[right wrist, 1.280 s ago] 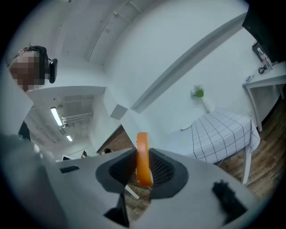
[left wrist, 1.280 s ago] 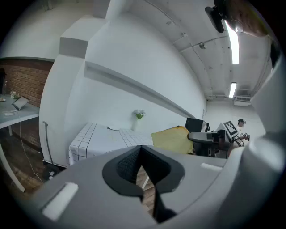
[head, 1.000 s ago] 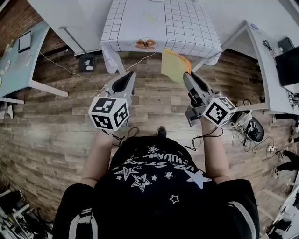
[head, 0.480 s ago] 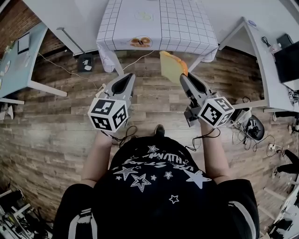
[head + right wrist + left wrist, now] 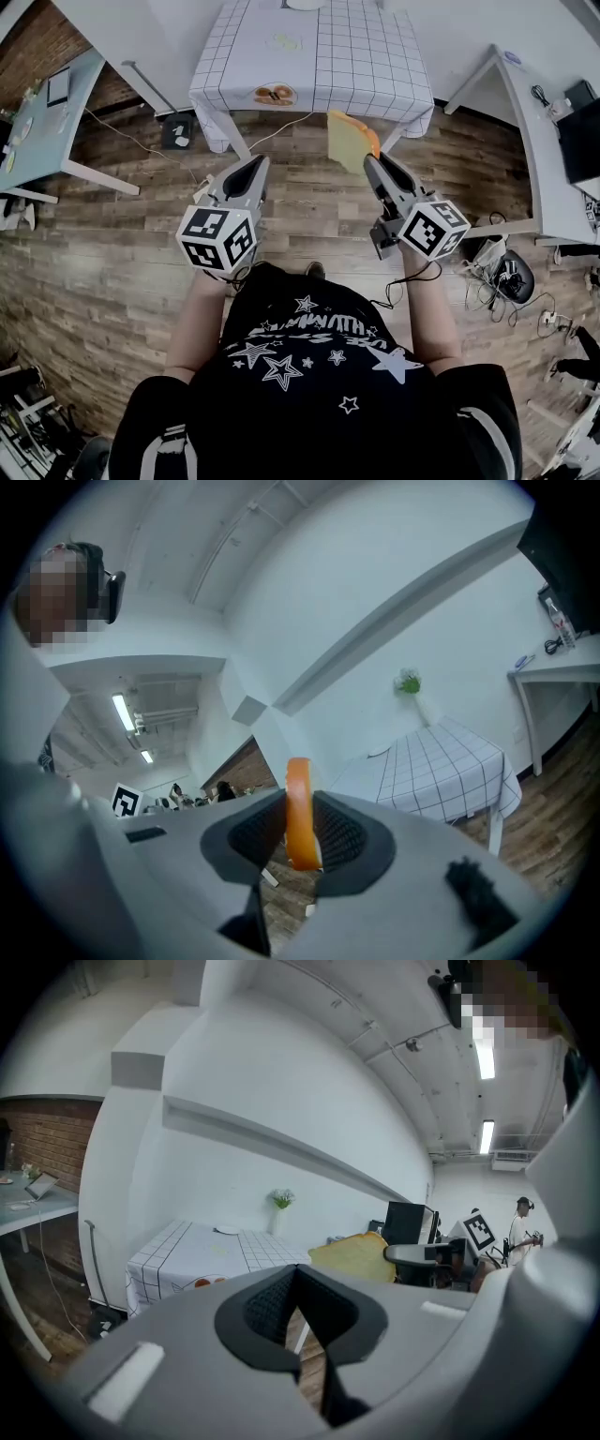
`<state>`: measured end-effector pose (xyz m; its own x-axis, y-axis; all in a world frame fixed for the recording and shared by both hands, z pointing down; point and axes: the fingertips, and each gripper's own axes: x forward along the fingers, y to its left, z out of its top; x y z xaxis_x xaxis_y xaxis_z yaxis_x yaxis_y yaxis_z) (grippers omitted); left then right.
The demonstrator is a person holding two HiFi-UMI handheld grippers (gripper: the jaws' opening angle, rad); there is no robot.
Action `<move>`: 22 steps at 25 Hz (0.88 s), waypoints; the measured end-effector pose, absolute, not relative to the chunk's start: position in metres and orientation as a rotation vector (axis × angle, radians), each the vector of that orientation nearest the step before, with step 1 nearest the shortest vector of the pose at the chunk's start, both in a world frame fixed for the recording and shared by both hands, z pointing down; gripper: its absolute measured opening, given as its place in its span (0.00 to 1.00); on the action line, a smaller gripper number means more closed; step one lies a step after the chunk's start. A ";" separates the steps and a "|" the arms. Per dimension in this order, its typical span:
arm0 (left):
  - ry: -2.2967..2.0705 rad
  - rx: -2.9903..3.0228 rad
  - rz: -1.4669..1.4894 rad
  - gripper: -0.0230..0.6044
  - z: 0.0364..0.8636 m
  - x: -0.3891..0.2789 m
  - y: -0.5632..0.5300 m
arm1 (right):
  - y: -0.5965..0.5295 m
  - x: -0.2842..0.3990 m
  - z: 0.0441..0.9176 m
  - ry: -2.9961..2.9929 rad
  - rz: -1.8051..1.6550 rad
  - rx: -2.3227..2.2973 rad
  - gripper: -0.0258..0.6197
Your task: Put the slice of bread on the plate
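A slice of bread (image 5: 347, 139) with an orange crust stands on edge in my right gripper (image 5: 372, 157), which is shut on its lower corner. In the right gripper view the bread (image 5: 298, 810) shows edge-on between the pads. My left gripper (image 5: 255, 161) hangs beside it on the left, shut and holding nothing; its own view shows the bread (image 5: 354, 1255) to its right. Both are over the wooden floor, short of a table with a checked cloth (image 5: 366, 66). A white plate (image 5: 305, 3) lies at the table's far side; it also appears in the left gripper view (image 5: 225, 1230).
A vase of flowers (image 5: 281, 1202) stands behind the plate. A pale blue desk (image 5: 37, 122) is at the left, a white desk (image 5: 525, 112) at the right. A black box (image 5: 178, 129) and cables (image 5: 506, 272) lie on the floor.
Both grippers and the person have moved forward toward the checked table, the bread still held in the right gripper. The table now shows more of its top.
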<state>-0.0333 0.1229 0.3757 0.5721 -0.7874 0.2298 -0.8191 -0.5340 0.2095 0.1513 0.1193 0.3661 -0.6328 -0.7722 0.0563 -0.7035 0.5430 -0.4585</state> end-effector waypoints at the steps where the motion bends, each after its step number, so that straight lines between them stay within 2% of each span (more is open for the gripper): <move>1: -1.327 2.510 0.163 0.05 0.377 -0.031 0.125 | 0.117 0.155 0.367 2.618 -0.679 -1.261 0.18; 10: -1.369 2.477 0.181 0.05 0.381 -0.034 0.111 | 0.091 0.165 0.371 2.604 -0.702 -1.268 0.18; 22: -1.301 2.476 0.131 0.05 0.395 -0.033 0.019 | 0.019 0.163 0.379 2.606 -0.713 -1.349 0.18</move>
